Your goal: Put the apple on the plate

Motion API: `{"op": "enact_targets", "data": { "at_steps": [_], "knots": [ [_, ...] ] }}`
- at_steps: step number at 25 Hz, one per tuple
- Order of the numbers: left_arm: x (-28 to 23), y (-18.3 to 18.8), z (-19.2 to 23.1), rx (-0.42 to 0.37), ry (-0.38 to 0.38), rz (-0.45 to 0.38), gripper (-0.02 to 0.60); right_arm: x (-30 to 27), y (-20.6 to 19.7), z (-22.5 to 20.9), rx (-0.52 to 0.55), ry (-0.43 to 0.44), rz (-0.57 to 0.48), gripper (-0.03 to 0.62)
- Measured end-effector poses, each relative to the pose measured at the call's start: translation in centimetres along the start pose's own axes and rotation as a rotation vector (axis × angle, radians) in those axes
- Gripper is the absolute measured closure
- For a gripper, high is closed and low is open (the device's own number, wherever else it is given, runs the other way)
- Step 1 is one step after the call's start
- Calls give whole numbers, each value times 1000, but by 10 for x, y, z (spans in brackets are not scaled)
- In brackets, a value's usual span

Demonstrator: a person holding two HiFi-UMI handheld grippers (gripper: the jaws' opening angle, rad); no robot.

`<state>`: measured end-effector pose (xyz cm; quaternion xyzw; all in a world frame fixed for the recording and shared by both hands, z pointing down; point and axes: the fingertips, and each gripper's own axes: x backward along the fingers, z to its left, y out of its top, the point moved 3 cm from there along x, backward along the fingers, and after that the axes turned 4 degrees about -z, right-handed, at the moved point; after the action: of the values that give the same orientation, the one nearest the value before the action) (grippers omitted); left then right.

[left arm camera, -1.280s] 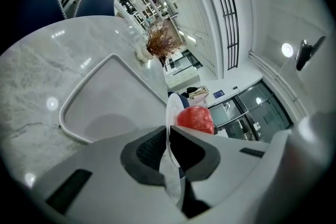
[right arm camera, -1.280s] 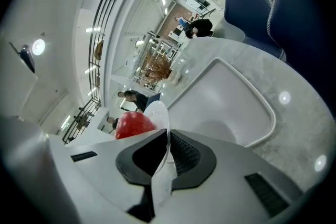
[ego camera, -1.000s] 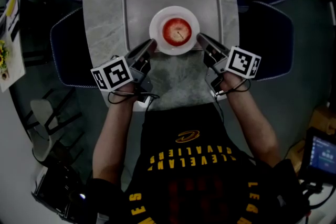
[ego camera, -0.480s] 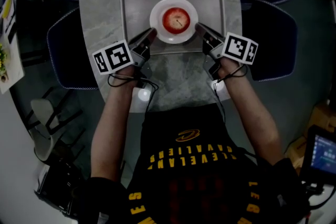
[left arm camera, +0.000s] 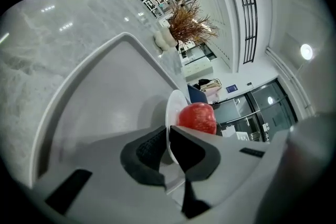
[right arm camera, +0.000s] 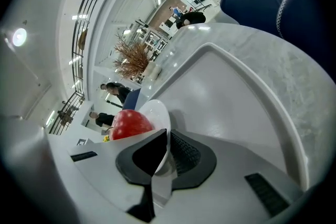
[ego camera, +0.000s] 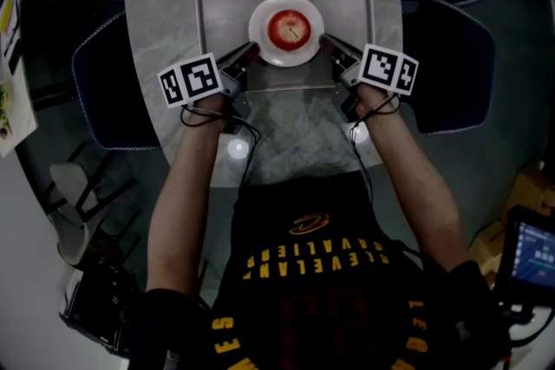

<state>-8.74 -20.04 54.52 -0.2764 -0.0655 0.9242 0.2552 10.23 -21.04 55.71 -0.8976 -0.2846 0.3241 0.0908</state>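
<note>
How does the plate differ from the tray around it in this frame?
The plate is round and white; the tray is rectangular with rounded corners and grey. The plate is much smaller and fits well inside the tray's outline. The plate carries the apple and is clamped at its rim by the left gripper and the right gripper; neither grips the tray. Both are plain, without pattern.

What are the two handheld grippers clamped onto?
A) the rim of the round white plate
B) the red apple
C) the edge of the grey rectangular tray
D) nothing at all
A: the left gripper and the right gripper each have the thin rim of the round white plate pinched between their jaws, with the red apple sitting on it.
</note>
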Motion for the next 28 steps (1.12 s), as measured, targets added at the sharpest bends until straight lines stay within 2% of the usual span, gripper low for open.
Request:
{"op": "enact_targets", "data": {
  "at_steps": [9, 28],
  "knots": [
    [-9, -3, 9, -5, 41, 36, 555, -3, -3, -7, 34, -47, 39, 563],
    [-17, -4, 15, -14, 131, 76, 555, -6, -1, -8, 62, -83, 50, 562]
  ]
}}
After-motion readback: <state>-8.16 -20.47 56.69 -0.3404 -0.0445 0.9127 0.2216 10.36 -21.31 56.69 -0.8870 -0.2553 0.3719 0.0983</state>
